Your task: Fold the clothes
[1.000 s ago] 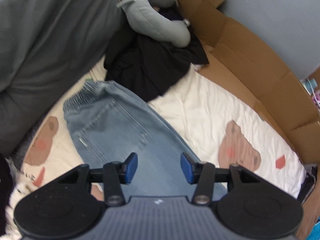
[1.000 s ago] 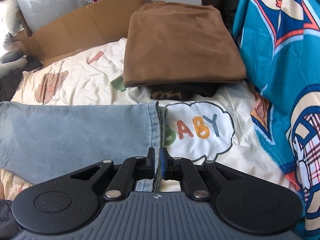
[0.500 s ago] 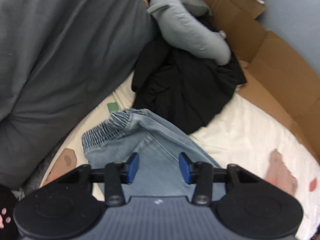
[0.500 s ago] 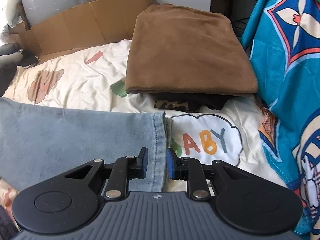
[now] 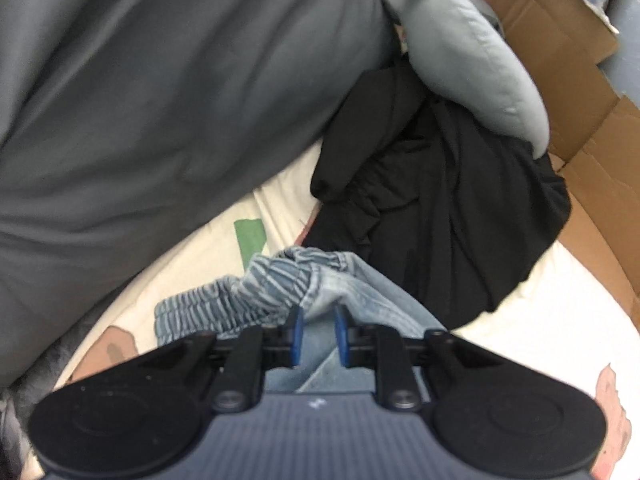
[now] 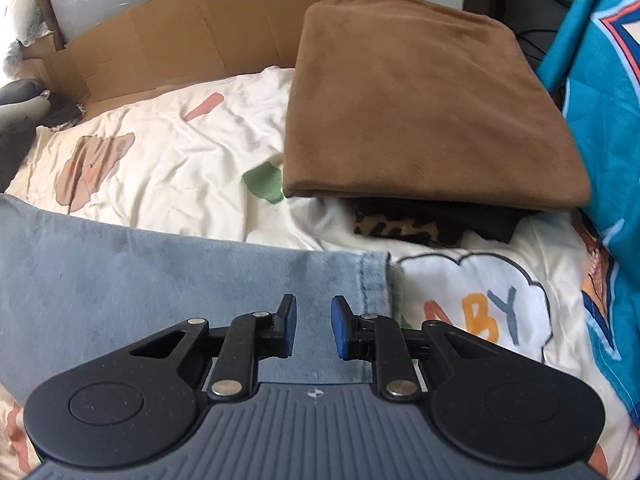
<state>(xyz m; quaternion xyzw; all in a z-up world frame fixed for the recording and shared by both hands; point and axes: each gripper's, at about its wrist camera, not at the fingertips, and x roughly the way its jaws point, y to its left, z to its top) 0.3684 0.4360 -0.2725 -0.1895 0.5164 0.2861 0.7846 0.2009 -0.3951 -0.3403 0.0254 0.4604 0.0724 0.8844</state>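
Note:
Light blue jeans lie flat on a cream printed bedsheet (image 6: 180, 160). In the left wrist view their elastic waistband (image 5: 256, 296) is bunched up, and a fold of denim (image 5: 320, 308) stands between the blue pads of my left gripper (image 5: 318, 330), which is shut on it. In the right wrist view the leg of the jeans (image 6: 160, 272) stretches to the left and its hem (image 6: 374, 280) lies just right of the pads. My right gripper (image 6: 314, 324) hovers open over the leg end with nothing between its fingers.
A crumpled black garment (image 5: 440, 200) and a grey pillow (image 5: 460, 52) lie past the waistband, with a dark grey duvet (image 5: 160, 100) on the left. Cardboard (image 6: 180, 32) lines the far side. A folded brown blanket (image 6: 420, 100) sits on a leopard-print item (image 6: 404, 228); a blue patterned blanket (image 6: 608, 120) hangs on the right.
My left gripper moved up the jeans to the waistband and closed on a fold of it. My right gripper let go of the hem, opened and drew back slightly.

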